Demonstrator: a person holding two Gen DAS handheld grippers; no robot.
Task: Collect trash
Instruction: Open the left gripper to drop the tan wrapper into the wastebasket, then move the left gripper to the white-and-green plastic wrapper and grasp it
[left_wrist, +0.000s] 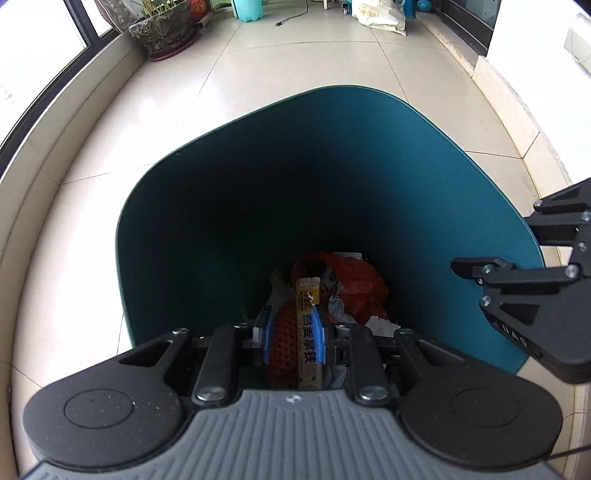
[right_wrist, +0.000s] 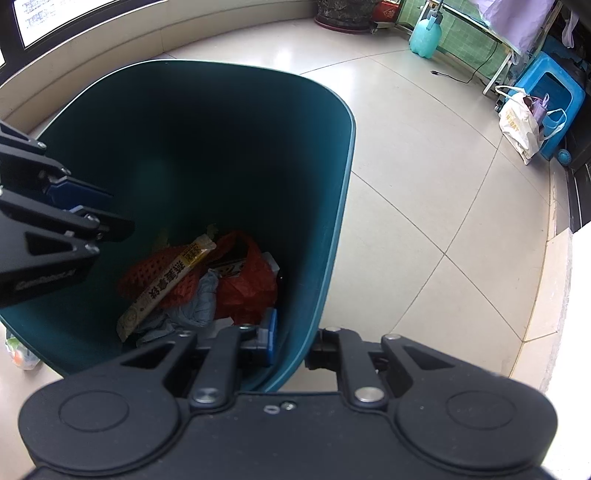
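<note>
A tall teal trash bin (left_wrist: 229, 192) stands on the tiled floor. At its bottom lie a yellow sachet (right_wrist: 166, 284), red mesh (right_wrist: 147, 273), a red plastic bag (right_wrist: 251, 284) and grey crumpled paper (right_wrist: 203, 299). My left gripper (left_wrist: 292, 332) hangs over the bin's mouth, its blue pads (left_wrist: 266, 332) a little apart with nothing between them; the sachet (left_wrist: 306, 325) shows through the gap, lying below. The right wrist view has this gripper (right_wrist: 120, 212) at the left. My right gripper (right_wrist: 295, 339) is shut on the bin's near wall (right_wrist: 291, 354), one finger inside and one outside.
A potted plant (left_wrist: 162, 29), a teal sprayer bottle (right_wrist: 424, 37), a black cable (right_wrist: 454, 75), a white bag (right_wrist: 517, 125) and a blue stool (right_wrist: 554, 92) line the far side of the floor. A low ledge (left_wrist: 44, 155) curves along the window. A small bag (right_wrist: 18, 350) lies beside the bin.
</note>
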